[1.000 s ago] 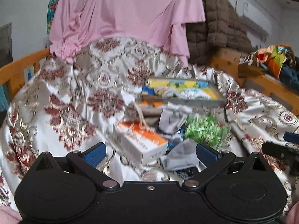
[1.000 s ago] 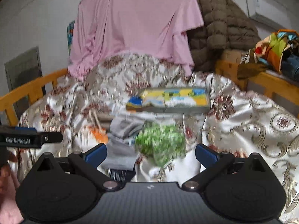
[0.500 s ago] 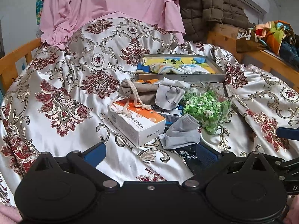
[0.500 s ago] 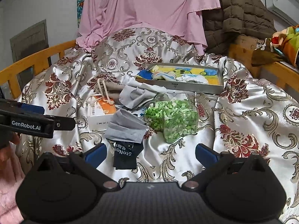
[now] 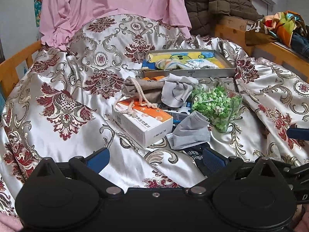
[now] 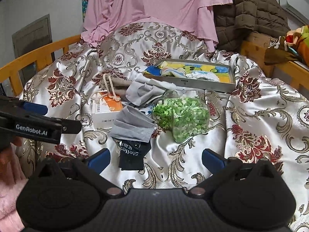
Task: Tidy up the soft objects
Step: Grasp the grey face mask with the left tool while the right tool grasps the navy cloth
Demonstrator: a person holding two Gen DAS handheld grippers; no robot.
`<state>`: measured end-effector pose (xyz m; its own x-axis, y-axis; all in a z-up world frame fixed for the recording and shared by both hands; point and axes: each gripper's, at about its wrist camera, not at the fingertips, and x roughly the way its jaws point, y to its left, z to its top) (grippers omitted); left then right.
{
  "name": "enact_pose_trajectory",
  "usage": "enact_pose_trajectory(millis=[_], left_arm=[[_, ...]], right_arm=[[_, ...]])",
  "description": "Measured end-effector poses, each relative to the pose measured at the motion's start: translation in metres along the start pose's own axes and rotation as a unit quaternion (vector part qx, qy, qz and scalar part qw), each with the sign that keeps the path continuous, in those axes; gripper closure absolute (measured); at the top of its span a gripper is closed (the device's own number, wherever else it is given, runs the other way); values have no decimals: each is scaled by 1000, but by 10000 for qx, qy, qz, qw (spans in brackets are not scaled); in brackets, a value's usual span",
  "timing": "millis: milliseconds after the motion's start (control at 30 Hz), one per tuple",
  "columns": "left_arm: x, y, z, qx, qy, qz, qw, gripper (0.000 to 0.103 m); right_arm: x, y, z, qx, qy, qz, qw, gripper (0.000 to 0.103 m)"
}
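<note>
Both empty: left hand-held gripper (image 5: 155,157) and right hand-held gripper (image 6: 155,157) spread wide, hovering at the lower frame over the bedspread (image 5: 63,89). Looks like pre-grasp, nothing picked yet. Grey face mask (image 6: 133,125) lies lower centre, overlapping the black packet (image 6: 132,154). Grey cloth (image 5: 177,90) mid-frame. Tray (image 6: 193,84) upper centre, already holding soft things. Next probably: reach forward, pinch the mask.

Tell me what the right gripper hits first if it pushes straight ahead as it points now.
Probably the bedspread just ahead of the open right gripper, then the bag of green bits; depth is hard to judge.
</note>
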<state>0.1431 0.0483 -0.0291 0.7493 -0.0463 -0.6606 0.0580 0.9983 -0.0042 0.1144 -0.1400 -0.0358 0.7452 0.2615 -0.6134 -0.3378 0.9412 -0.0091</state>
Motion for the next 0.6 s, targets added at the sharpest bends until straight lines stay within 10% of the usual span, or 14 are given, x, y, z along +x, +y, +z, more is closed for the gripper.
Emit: enact_pose_trajectory(millis=[333, 600], left_arm=[[27, 0, 24, 225, 365, -515, 9977, 1], [51, -17, 38, 1577, 89, -727, 9848, 1]], right_arm=[[21, 0, 3, -126, 467, 174, 9987, 0], [43, 5, 12, -875, 516, 329, 9943, 0]])
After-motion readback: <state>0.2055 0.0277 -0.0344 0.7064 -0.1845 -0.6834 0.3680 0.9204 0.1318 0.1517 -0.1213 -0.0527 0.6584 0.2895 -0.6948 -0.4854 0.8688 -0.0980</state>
